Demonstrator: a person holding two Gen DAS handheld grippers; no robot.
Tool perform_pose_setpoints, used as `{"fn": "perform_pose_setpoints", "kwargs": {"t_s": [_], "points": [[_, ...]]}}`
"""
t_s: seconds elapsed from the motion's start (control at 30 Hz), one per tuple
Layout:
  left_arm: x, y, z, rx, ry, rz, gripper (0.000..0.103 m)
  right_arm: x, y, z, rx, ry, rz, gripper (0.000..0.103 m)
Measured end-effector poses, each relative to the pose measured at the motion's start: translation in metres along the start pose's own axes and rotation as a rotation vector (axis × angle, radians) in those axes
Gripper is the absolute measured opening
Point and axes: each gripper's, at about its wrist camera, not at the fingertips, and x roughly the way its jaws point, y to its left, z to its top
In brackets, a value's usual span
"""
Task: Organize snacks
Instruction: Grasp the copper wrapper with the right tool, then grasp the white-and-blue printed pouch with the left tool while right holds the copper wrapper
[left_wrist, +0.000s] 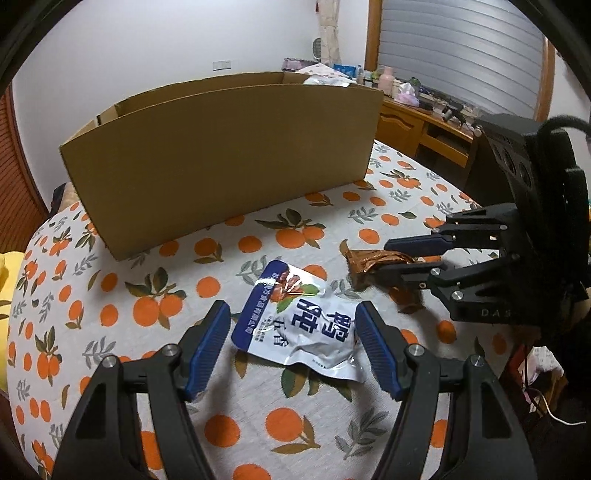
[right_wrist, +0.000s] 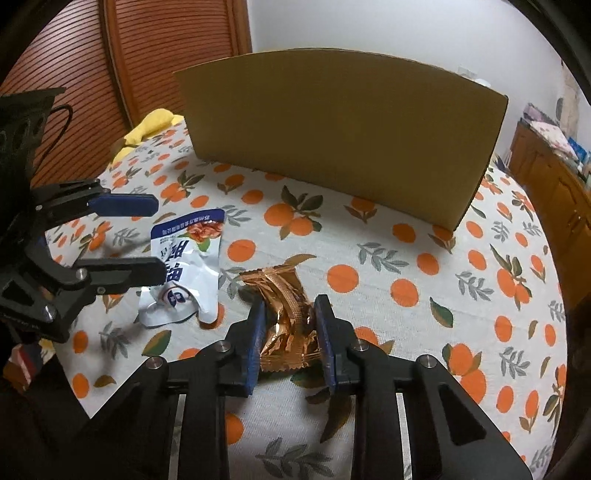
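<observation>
Pinching the crinkled copper foil snack packet, the right gripper is clamped; the left gripper gapes around the white-and-blue pouch, before the cardboard box

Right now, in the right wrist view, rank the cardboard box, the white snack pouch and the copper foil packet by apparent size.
1. cardboard box, clearly largest.
2. white snack pouch and copper foil packet: look about alike; gripper fingers cover part of each, and the packet lies nearer the camera, so no ranking.
</observation>
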Motion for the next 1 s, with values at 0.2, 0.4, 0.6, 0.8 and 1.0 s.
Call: {"fn": "perform_pose_setpoints", "kwargs": {"t_s": [0.2, 0.4, 0.6, 0.8, 1.0], "points": [[0.009, 0.0, 0.001, 0.008, 0.025, -0.009, 0.071, -0.001, -0.004, -0.001, 0.021, -0.008, 0.022, 0.025], [0.012, -0.002, 0.001, 0.012, 0.024, -0.02, 0.073, -0.002, -0.005, -0.001, 0.022, -0.01, 0.022, 0.025], [0.015, -0.002, 0.001, 0.012, 0.016, -0.038, 0.074, -0.002, -0.004, -0.002, 0.019, -0.01, 0.018, 0.025], [0.018, -0.005, 0.0, 0.029, 0.013, -0.035, 0.078, -0.001, -0.004, -0.002, 0.019, -0.01, 0.017, 0.025], [0.024, -0.009, 0.0, 0.049, 0.033, -0.025, 0.082, -0.001, -0.004, -0.002, 0.019, -0.01, 0.017, 0.025]]}}
